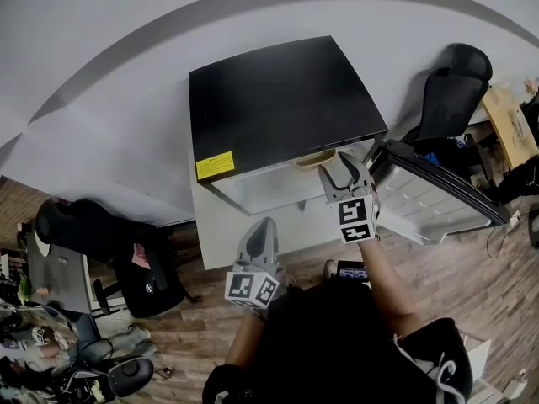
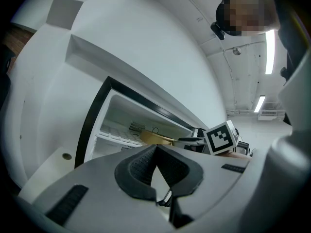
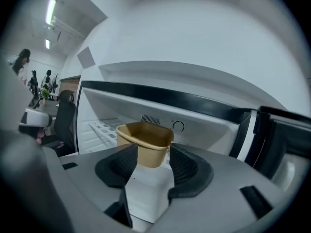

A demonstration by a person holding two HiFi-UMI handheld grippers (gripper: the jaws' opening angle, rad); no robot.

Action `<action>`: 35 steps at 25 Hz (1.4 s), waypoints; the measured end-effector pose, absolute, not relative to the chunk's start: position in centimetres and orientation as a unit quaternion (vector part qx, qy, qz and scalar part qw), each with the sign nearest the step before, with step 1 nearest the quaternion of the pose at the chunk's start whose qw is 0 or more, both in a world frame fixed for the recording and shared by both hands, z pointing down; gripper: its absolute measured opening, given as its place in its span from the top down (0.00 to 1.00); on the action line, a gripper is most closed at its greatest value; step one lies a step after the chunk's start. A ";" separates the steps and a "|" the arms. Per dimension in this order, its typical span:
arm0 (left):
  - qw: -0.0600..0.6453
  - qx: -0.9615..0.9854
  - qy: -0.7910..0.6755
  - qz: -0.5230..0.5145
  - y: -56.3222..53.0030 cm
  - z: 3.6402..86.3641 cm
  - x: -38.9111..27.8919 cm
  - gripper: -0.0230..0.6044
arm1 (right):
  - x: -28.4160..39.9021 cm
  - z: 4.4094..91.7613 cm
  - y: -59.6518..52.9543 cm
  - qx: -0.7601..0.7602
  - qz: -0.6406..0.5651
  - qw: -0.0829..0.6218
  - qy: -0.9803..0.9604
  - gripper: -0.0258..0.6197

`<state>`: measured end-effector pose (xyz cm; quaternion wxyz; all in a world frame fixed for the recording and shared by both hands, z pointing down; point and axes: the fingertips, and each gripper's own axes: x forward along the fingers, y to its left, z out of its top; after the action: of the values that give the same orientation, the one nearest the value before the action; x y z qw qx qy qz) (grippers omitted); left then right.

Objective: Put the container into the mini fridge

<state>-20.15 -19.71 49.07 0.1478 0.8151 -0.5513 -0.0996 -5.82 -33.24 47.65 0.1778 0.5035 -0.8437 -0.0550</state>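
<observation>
Black-topped mini fridge [image 1: 282, 108], door [image 1: 438, 194] swung open to the right, right gripper [image 3: 153, 157] at its opening with fingers apart, left gripper [image 2: 155, 152] nearer with fingers together and empty, tan container [image 3: 145, 140] inside the fridge, at the right gripper's tips.

black-topped mini fridge [image 1: 278, 99], door [image 1: 438, 196] open, tan container [image 1: 313, 159] at its mouth, right hand-held gripper [image 1: 339, 172] just beside it

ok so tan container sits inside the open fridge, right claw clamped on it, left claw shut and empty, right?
Not quite. The right claw is open: the right gripper view shows it standing wide, not pressing on the container. The rest holds: the container sits inside the open fridge, and the left claw is shut and empty.
</observation>
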 end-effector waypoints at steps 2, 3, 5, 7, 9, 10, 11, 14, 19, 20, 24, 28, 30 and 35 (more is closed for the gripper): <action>0.148 0.815 -0.552 -0.100 -19.7 49.1 -20.2 0.93 | -6.0 48.1 -33.3 0.502 -0.041 0.169 -0.847 0.62; 0.149 0.814 -0.552 -0.100 -19.7 49.2 -20.3 0.93 | -6.1 48.3 -33.4 0.502 -0.033 0.164 -0.849 0.62; 0.151 0.813 -0.553 -0.101 -19.7 49.3 -20.3 0.93 | -6.2 48.7 -33.6 0.501 -0.014 0.154 -0.851 0.62; 0.152 0.813 -0.553 -0.100 -19.7 49.3 -20.4 0.93 | -6.5 49.1 -33.7 0.499 0.006 0.147 -0.854 0.63; 0.152 0.813 -0.554 -0.099 -19.7 49.3 -20.3 0.93 | -6.7 49.5 -33.9 0.498 0.022 0.142 -0.855 0.64; 0.152 0.813 -0.554 -0.098 -19.7 49.3 -20.4 0.93 | -6.9 49.6 -34.0 0.497 0.027 0.140 -0.856 0.64; 0.152 0.813 -0.554 -0.098 -19.7 49.3 -20.4 0.93 | -7.0 49.7 -34.2 0.497 0.030 0.138 -0.856 0.64; 0.151 0.812 -0.555 -0.099 -19.7 49.3 -20.7 0.93 | -7.2 50.1 -34.6 0.499 0.038 0.132 -0.855 0.65; 0.154 0.808 -0.559 -0.101 -19.6 49.4 -21.1 0.93 | -7.7 50.3 -35.3 0.502 0.039 0.130 -0.854 0.66; 0.154 0.808 -0.560 -0.101 -19.6 49.5 -21.2 0.93 | -7.7 50.3 -35.5 0.503 0.039 0.129 -0.854 0.66; 0.153 0.806 -0.563 -0.099 -19.6 49.5 -21.5 0.93 | -7.6 50.4 -36.2 0.506 0.041 0.127 -0.852 0.67; 0.154 0.804 -0.566 -0.099 -19.6 49.4 -21.8 0.93 | -7.6 50.0 -36.7 0.505 0.036 0.125 -0.853 0.67; 0.155 0.803 -0.566 -0.099 -19.5 49.4 -21.8 0.93 | -7.7 49.9 -36.7 0.504 0.035 0.122 -0.854 0.67; 0.156 0.804 -0.565 -0.100 -19.4 49.4 -21.6 0.93 | -7.6 50.0 -36.6 0.504 0.038 0.123 -0.854 0.67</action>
<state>-21.59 -19.38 49.44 0.1558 0.8041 -0.5649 -0.1003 -7.56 -36.59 50.04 0.1226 0.5039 -0.8542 0.0379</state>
